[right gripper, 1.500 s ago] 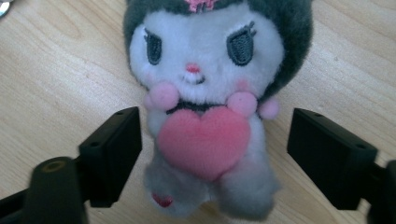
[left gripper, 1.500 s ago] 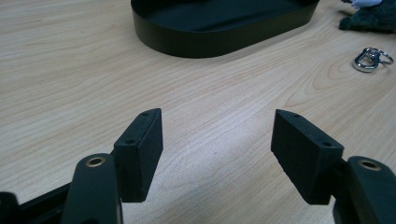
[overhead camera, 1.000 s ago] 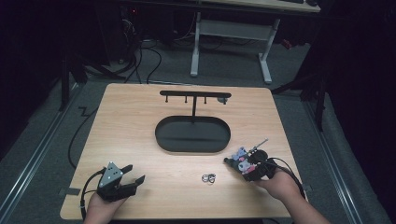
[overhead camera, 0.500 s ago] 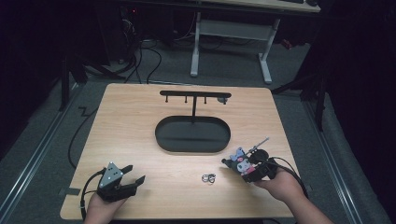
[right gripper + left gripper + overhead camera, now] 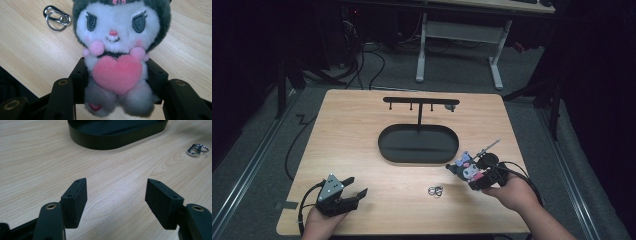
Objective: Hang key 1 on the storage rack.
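Observation:
My right gripper is shut on a small plush doll with a white face, dark hood and pink heart; both jaws press its body. In the high view the plush doll hangs a little above the table's near right part. A metal key ring with a clasp lies on the wood to its left, the same key ring at the upper left in the right gripper view. My left gripper rests at the near left corner, open, with bare wood between its jaws. The key ring lies far off its right jaw.
A black oval tray with an upright post and a hook bar stands mid-table; its wall shows ahead of the left gripper. Cables trail from both grippers. Dark floor and a desk frame lie beyond the table.
My right gripper has risen a little with the plush doll in it. The left gripper and the key ring have stayed put.

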`<state>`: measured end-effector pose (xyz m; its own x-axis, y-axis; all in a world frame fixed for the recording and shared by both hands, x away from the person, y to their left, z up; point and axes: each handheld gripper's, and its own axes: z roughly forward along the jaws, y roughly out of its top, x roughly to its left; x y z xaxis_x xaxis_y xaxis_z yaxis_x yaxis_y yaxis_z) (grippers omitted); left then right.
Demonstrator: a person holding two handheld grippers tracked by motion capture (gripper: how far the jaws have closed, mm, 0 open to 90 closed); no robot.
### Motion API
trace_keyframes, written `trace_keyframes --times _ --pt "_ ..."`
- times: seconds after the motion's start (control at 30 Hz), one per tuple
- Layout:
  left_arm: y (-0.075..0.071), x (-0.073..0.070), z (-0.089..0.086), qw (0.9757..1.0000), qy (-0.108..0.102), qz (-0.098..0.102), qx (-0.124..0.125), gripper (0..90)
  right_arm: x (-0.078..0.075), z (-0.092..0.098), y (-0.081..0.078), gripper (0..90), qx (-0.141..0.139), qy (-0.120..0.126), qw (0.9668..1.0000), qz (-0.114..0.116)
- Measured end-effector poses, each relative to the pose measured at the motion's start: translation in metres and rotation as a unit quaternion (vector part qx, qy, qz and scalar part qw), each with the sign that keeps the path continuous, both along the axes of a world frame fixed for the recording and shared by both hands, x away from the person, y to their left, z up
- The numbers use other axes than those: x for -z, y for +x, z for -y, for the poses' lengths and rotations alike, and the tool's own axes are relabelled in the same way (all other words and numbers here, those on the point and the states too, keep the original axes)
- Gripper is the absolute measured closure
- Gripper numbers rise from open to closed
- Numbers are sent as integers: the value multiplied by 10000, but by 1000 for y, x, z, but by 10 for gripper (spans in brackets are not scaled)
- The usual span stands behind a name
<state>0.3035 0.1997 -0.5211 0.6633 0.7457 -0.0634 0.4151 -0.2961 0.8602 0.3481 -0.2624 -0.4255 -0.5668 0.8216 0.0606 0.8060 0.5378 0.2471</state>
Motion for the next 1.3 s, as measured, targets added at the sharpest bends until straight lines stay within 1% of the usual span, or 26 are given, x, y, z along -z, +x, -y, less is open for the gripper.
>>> trace_keyframes --times 0.17,0.27,0.37,0.4,0.43,0.47,0.7,0.9,0.93,1.03,1.1,1.17,1.27,1.3 --pt "0 0 0 10000 -8 4 2 348 -9 -4 3 478 16 31 10000 -17" --pt "0 0 1 10000 8 -3 22 348 -14 -5 6 478 -27 -26 10000 9" --pt "0 1 1 10000 11 -8 28 348 -19 -7 8 478 7 -30 10000 17" --pt "0 1 1 10000 11 -8 28 348 -21 -7 9 478 -39 5 10000 20" --pt "0 1 1 10000 9 -6 32 348 -24 -8 10 478 -57 -49 10000 49" --pt "0 1 1 10000 9 -9 33 348 -26 -9 10 478 -17 -51 10000 38" --pt "0 1 0 10000 -13 -29 42 348 -39 -13 18 478 -48 -44 9999 102" --pt "0 2 1 9999 5 -77 79 348 -47 -16 27 478 -56 -17 9999 97" --pt "0 2 1 9999 4 -76 81 348 -49 -17 29 478 -50 0 10000 64" --pt "0 2 0 9999 -4 -74 81 348 -53 -19 34 478 -28 -15 9999 104" --pt "0 2 0 9999 -10 -69 74 348 -56 -21 37 478 50 -4 10000 69" --pt "0 2 0 10000 -5 -68 73 348 -58 -22 41 478 -32 -5 9999 116" --pt "0 2 0 9999 -13 -74 73 348 -63 -25 46 478 8 -4 9999 134" --pt "0 2 0 9999 -13 -75 76 348 -64 -25 48 478 -29 2 9999 152"
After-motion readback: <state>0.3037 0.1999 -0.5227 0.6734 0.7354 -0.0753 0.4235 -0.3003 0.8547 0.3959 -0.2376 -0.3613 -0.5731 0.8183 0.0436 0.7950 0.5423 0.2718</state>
